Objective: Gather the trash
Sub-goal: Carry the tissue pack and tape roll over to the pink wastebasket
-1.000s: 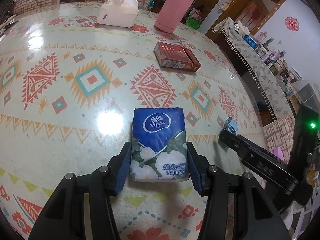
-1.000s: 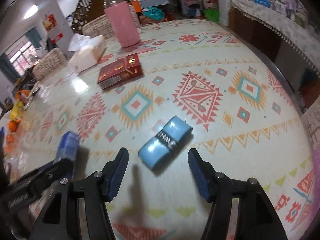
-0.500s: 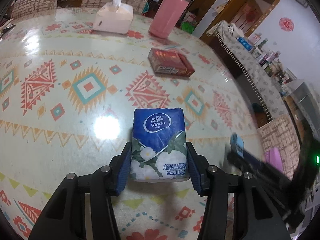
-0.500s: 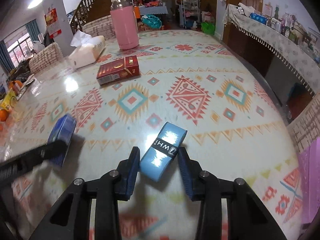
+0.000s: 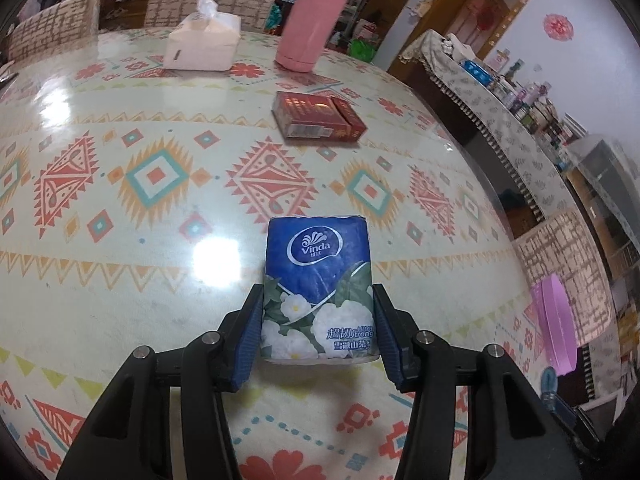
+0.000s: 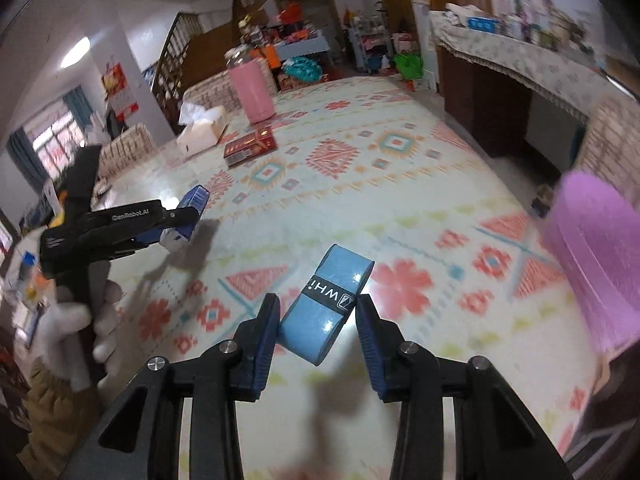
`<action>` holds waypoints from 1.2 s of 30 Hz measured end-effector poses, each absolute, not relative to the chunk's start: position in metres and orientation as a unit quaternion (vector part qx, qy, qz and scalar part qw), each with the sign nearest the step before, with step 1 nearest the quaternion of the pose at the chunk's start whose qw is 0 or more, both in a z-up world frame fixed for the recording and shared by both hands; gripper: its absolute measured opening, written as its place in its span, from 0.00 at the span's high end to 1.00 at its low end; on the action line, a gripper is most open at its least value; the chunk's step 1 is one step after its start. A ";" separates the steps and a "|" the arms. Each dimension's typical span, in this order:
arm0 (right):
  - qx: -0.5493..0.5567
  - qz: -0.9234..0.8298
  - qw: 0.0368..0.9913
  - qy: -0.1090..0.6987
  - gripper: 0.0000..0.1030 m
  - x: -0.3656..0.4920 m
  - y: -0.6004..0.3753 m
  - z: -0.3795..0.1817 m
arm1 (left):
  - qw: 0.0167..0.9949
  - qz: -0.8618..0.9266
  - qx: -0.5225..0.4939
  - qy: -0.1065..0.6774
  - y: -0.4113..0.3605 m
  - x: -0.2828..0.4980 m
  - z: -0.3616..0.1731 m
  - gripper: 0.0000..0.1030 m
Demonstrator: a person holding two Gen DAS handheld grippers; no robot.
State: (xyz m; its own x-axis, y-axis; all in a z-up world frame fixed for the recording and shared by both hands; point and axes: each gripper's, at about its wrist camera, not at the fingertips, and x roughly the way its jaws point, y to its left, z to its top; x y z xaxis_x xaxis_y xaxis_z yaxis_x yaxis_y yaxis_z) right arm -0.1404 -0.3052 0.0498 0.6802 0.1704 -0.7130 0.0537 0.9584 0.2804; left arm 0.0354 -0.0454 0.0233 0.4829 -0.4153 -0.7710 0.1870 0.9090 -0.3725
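Both grippers now lifted off table, jaws clamped: left gripper (image 5: 318, 332) on tissue pack (image 5: 318, 288), right gripper (image 6: 316, 330) on blue roll (image 6: 326, 304).

Blue roll (image 6: 326, 303) now clamped, lifted, nearer purple bin (image 6: 596, 256).

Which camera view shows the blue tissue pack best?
The left wrist view: the blue tissue pack fills the centre, label readable, clamped in the left tongs. The right wrist view shows only its end, small and partly hidden by those tongs.
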 end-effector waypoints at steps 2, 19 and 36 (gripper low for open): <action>0.160 0.029 0.908 0.387 0.59 -0.156 -0.317 0.052 | 0.852 -0.178 -0.113 0.480 -0.050 0.031 0.025 0.51; 0.204 0.048 0.918 0.335 0.59 -0.207 -0.349 0.062 | 0.886 -0.210 -0.077 0.406 -0.084 -0.104 0.094 0.51; 0.215 0.054 0.920 0.322 0.59 -0.220 -0.360 0.056 | 0.918 -0.134 0.030 0.373 -0.134 -0.143 0.094 0.51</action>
State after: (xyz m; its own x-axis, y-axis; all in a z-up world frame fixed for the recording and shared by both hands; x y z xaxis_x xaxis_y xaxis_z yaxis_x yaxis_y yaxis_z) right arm -0.2200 -0.3604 0.0563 0.7863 0.2385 -0.5700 0.0392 0.9014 0.4313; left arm -0.1426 -0.1341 0.0941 0.6857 -0.2227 -0.6929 0.2680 0.9624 -0.0441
